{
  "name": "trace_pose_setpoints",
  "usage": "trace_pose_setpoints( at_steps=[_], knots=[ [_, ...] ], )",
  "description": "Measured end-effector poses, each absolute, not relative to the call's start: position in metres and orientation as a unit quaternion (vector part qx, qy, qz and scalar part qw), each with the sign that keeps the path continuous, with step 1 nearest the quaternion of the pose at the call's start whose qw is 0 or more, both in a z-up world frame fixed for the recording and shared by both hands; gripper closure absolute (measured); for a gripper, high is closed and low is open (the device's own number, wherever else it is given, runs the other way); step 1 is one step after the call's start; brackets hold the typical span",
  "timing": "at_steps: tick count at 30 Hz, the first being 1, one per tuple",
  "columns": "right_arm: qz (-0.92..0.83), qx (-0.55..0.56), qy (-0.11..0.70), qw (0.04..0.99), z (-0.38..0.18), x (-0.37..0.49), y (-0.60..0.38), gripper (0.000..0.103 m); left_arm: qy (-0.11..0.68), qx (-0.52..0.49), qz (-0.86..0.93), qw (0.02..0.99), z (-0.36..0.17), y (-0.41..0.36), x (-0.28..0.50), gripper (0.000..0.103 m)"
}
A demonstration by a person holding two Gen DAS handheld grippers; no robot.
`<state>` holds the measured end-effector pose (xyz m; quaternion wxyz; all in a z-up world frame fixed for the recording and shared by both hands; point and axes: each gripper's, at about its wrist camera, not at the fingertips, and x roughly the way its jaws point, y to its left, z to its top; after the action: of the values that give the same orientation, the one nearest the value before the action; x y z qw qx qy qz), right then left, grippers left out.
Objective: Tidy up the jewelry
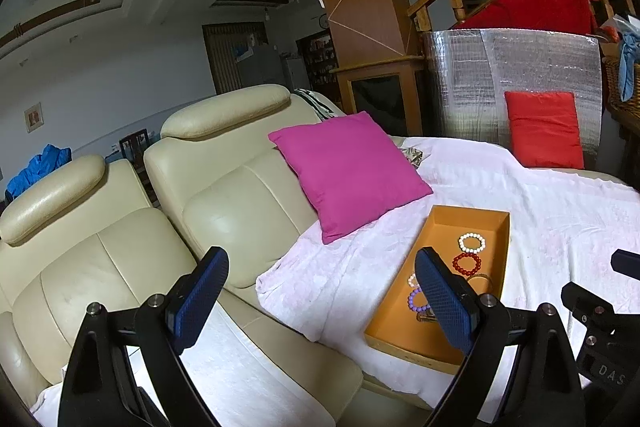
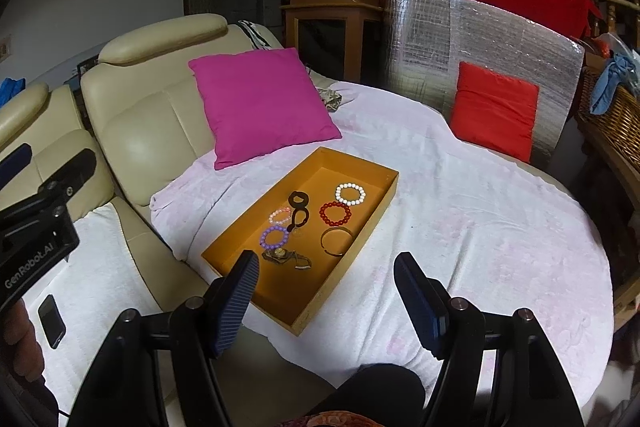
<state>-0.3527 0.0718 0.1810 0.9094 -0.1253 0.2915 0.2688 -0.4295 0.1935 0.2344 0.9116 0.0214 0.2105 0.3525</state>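
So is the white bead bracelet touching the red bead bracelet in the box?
Apart. In the right wrist view a thin strip of orange box floor shows between the white bracelet and the red bracelet.

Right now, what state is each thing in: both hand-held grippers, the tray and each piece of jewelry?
Left hand-held gripper: open, empty.
Right hand-held gripper: open, empty.
Tray: lidless, resting on the white blanket.
White bracelet: flat in tray.
Red bracelet: flat, beside the white one.
Purple bracelet: flat.
Pink bracelet: flat.
Bangle: flat near tray wall.
Phone: screen dark, on the sofa.
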Motion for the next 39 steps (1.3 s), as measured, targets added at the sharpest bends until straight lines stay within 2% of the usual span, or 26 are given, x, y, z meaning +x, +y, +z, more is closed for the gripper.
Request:
trace_pose_setpoints(
  at_steps=[39],
  knots=[
    [0.238,-0.134,0.287,0.918,0.170,-0.326,0.083,0.029,0.239,0.025,0.333,0.912,0.214,0.203,-0.411,0.009]
  ],
)
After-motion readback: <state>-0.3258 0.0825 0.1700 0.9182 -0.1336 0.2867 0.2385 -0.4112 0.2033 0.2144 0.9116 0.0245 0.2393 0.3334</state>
